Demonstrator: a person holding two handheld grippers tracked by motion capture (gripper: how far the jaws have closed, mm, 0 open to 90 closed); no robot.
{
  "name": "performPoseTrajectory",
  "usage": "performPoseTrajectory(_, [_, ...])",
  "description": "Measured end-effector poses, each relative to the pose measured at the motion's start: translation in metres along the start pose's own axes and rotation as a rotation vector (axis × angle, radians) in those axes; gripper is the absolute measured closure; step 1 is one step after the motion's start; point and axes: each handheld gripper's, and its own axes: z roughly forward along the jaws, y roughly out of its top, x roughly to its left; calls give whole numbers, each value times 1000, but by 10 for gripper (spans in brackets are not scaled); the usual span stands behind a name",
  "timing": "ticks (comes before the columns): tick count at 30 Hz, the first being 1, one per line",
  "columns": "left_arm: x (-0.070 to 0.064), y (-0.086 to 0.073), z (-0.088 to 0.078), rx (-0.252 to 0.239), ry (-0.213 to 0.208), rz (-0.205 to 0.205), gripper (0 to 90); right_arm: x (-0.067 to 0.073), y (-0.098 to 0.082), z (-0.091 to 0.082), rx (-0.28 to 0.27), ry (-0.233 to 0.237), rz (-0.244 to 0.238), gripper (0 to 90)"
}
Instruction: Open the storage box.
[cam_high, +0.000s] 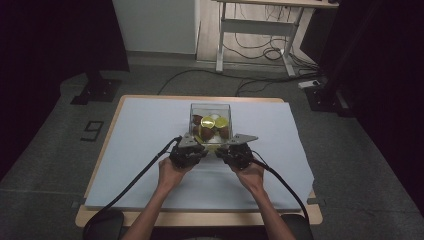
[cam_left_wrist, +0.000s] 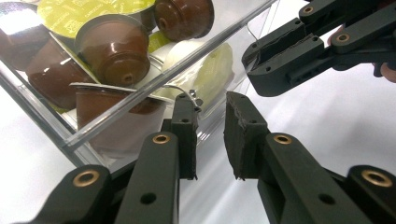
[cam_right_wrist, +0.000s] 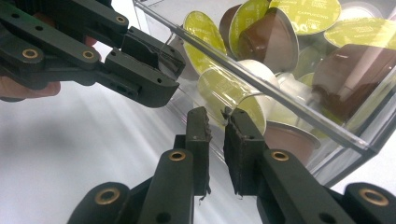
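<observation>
You have both grippers at the near wall of the clear box (cam_high: 210, 121), which sits on the middle of the pale sheet (cam_high: 150, 150); inside it lie coffee capsules (cam_high: 210, 126) heaped on one another, brown bodies (cam_left_wrist: 114, 49) and yellow-green foil lids (cam_right_wrist: 306, 13), with one pale cream capsule (cam_left_wrist: 205, 70) pressed against the transparent wall; the box looks tipped, its near edge raised where you hold it; your left gripper (cam_left_wrist: 210, 135) has its jaws drawn nearly together, only a narrow gap showing, and one pad sits against the box's thin lower wall by a small metal catch (cam_left_wrist: 189, 95), though whether the wall is truly pinched I cannot tell; your right gripper (cam_right_wrist: 216, 135) is likewise closed to a slit, its tips right at the box's lower edge, and again the pinch itself is hard to read; each gripper shows in the other's view, close beside it; black cables (cam_high: 135, 180) trail back past your forearms; under the sheet, a wooden table (cam_high: 200, 219) shows at the near rim; around it grey carpet (cam_high: 45, 150), a dark stand base (cam_high: 95, 90) to the left, and a desk frame (cam_high: 260, 30) with loose wires at the back.
</observation>
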Motion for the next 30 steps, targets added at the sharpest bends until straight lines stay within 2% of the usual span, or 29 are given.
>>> performPoseTrajectory(13, [-8,-4,-5,2,-10,9,749,4,-6,-6,-12,21,7,792])
performPoseTrajectory(20, [-14,-9,-10,-7,-31,-4,752,10,-11,-12,-23,40,29,791])
performPoseTrajectory(30, [-21,-12,-15,0,-43,-10,756,18,-16,-17,-27,44,44,791])
